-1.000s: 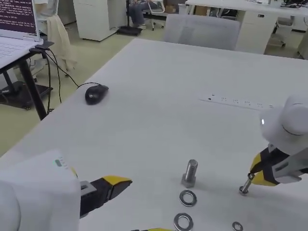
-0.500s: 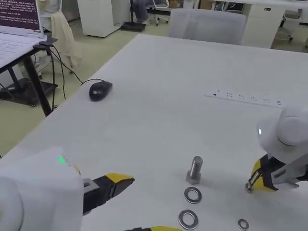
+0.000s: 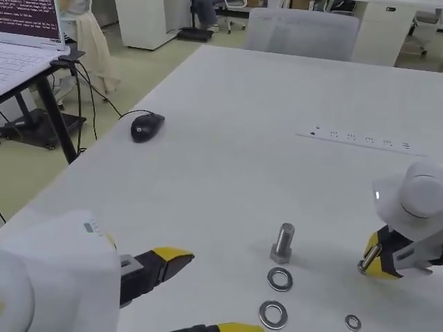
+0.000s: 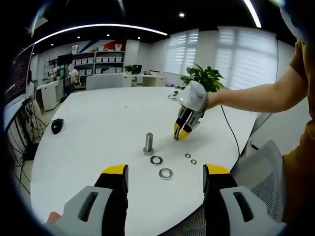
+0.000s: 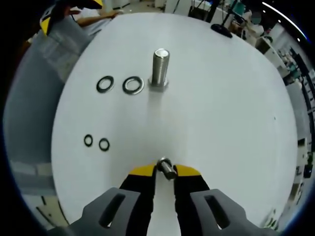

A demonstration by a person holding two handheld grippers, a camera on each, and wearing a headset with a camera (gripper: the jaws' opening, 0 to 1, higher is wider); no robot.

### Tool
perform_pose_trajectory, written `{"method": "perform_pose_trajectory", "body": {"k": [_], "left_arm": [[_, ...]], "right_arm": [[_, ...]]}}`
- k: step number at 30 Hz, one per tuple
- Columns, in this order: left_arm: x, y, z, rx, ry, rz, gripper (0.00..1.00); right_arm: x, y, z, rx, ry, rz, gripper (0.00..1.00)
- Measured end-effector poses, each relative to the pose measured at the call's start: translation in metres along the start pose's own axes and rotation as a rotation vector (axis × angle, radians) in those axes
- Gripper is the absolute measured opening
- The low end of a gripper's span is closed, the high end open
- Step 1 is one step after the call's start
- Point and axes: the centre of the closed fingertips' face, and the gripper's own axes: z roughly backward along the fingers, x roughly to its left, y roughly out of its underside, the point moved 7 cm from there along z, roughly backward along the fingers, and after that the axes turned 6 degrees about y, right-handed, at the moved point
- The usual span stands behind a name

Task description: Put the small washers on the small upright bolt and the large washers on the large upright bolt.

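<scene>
Jaws of my right gripper are pinching the small bolt. It is a slim, silvery steel bolt, gripped across its shank, with one end poking up toward the camera. In the head view it leans between the yellow tips, low over the white table; I cannot tell whether it touches.

In the right gripper view the large bolt stands upright on its hex head at 12 o'clock from the small bolt, well apart, thick and threaded. The two large washers lie flat in a row at its 9 o'clock, the nearer one just beside its head. The two small washers, dark little rings, lie side by side at 10 o'clock from my tips.

My left gripper hangs with its jaws spread wide and holds nothing. The large washers are at 12 o'clock from it.
</scene>
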Motion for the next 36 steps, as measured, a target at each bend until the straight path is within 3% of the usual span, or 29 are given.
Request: {"method": "perform_pose_trajectory", "body": {"k": [8, 15, 27, 36], "left_arm": [[-0.001, -0.003, 0.000, -0.005, 0.004, -0.012, 0.61], [-0.003, -0.006, 0.001, -0.010, 0.011, -0.029, 0.61], [-0.010, -0.010, 0.005, -0.019, 0.028, -0.059, 0.61], [-0.013, -0.008, 0.008, -0.027, 0.038, -0.063, 0.61]], "right_arm": [[0.003, 0.005, 0.012, -0.005, 0.010, -0.021, 0.15], [0.015, 0.007, 0.022, -0.009, 0.005, -0.042, 0.15], [0.051, -0.007, 0.026, -0.031, -0.045, -0.024, 0.15], [0.074, -0.016, 0.017, -0.031, -0.089, 0.011, 0.15]]}}
